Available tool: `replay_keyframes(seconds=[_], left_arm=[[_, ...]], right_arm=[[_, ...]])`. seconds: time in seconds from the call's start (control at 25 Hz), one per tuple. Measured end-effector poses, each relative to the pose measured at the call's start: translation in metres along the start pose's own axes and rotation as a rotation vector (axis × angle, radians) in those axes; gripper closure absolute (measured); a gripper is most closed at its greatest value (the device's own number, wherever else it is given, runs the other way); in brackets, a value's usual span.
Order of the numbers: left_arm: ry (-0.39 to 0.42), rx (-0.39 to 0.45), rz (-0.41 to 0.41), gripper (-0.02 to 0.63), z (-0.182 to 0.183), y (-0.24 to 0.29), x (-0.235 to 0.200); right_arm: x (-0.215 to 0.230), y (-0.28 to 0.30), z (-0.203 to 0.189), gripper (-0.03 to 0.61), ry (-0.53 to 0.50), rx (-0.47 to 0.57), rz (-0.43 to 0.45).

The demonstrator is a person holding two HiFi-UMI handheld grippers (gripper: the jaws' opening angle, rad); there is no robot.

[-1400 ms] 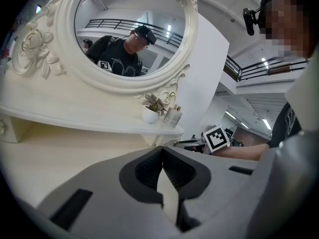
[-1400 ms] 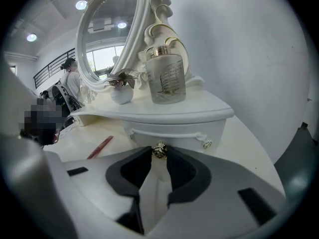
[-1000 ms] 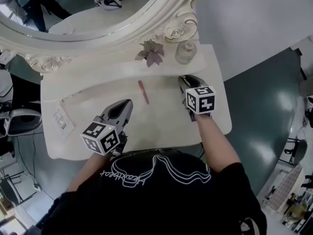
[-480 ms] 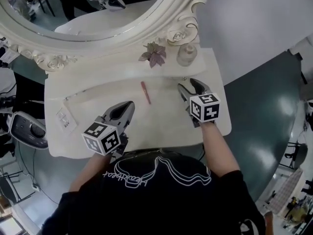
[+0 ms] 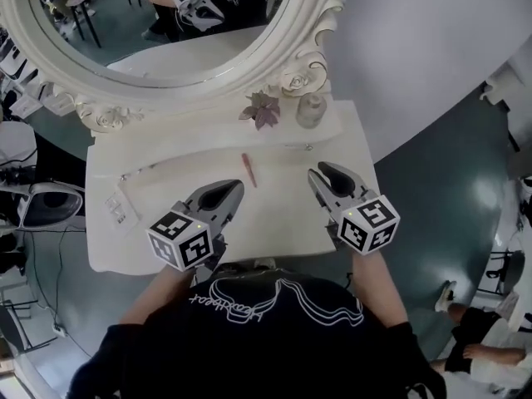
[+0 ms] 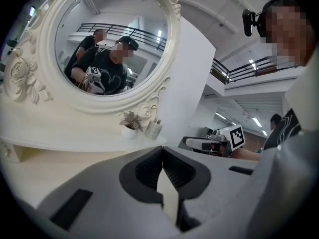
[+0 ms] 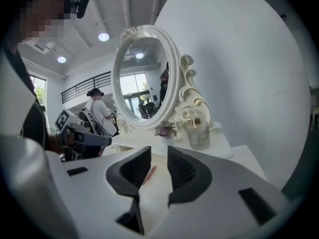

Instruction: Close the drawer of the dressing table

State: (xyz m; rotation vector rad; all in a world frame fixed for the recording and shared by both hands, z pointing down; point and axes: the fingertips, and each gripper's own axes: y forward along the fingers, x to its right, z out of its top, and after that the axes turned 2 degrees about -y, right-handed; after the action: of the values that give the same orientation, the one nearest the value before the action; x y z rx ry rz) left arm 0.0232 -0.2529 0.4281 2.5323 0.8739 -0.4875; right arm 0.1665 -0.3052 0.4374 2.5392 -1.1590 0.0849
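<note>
The white dressing table (image 5: 283,231) lies below me under its oval mirror (image 5: 166,23). Its drawer front is hidden under the tabletop edge and my body, and no open drawer shows. My left gripper (image 5: 237,188) hovers over the table's front left, shut with its tips meeting (image 6: 162,151) and nothing in them. My right gripper (image 5: 320,173) hangs over the front right. Its jaws (image 7: 158,153) are closing, with a narrow gap still between them and nothing in it. Neither gripper touches the table.
A pink stick (image 5: 248,169) lies mid-table between the grippers. A small purple plant (image 5: 263,108) and a glass bottle (image 5: 309,109) stand on the raised back shelf. A small card (image 5: 116,209) lies at the left edge. A chair (image 5: 46,202) stands to the table's left.
Both grippers have lifted off the table's front and drawn back toward me, the right one farther. The right jaws opened wider, then narrowed again.
</note>
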Motion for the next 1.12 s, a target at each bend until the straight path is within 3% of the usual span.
replay_keyframes(seconds=[0.16, 0.44, 0.6, 1.12], left_arm=[[0.050, 0.034, -0.060, 0.609, 0.019, -0.001, 0.027], [0.098, 0.066, -0.152, 0.609, 0.039, -0.002, 0.064], [0.113, 0.070, -0.176, 0.609, 0.043, -0.003, 0.074], [0.107, 0.079, -0.172, 0.609, 0.044, 0.000, 0.073]], right_arm=[[-0.020, -0.026, 0.027, 0.573, -0.010, 0.101, 0.044], [-0.053, -0.056, 0.057, 0.575, 0.025, 0.204, 0.151], [-0.065, -0.060, 0.057, 0.575, 0.007, 0.198, 0.167], [-0.068, -0.051, 0.052, 0.575, 0.008, 0.177, 0.190]])
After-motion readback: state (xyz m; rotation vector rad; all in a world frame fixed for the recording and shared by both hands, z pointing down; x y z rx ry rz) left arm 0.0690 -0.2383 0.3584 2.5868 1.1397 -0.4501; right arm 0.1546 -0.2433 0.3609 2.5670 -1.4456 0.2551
